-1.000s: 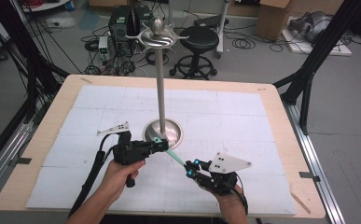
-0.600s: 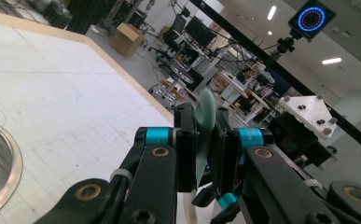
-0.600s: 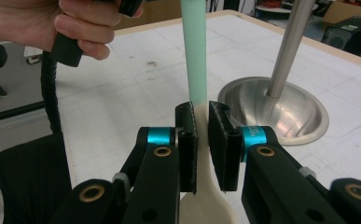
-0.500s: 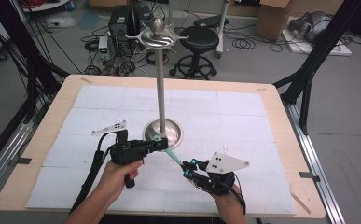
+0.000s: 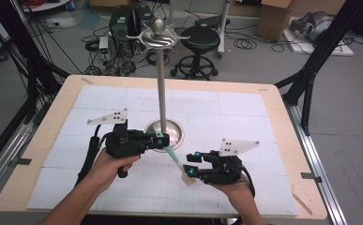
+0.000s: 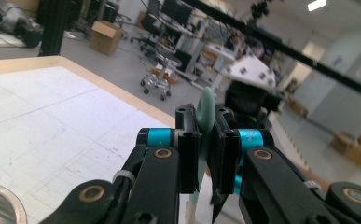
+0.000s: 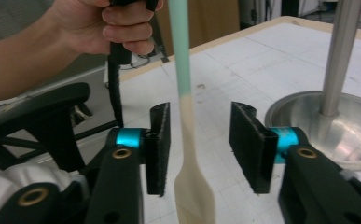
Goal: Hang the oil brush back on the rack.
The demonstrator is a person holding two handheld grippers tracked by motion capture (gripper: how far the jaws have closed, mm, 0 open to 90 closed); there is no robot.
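Left claw [image 5: 161,139] is just in front of the metal stand [image 5: 162,79], beside its round base, and it is closed on the green end of a spatula [image 5: 176,159]. From there the spatula slopes down toward the person, away from the stand, and its pale wooden blade is close to the white bench [image 5: 245,112] surface. Right claw [image 5: 192,164], further from the stand, is wide; the blade [image 7: 190,186] passes between its two jaws and touches neither of them.
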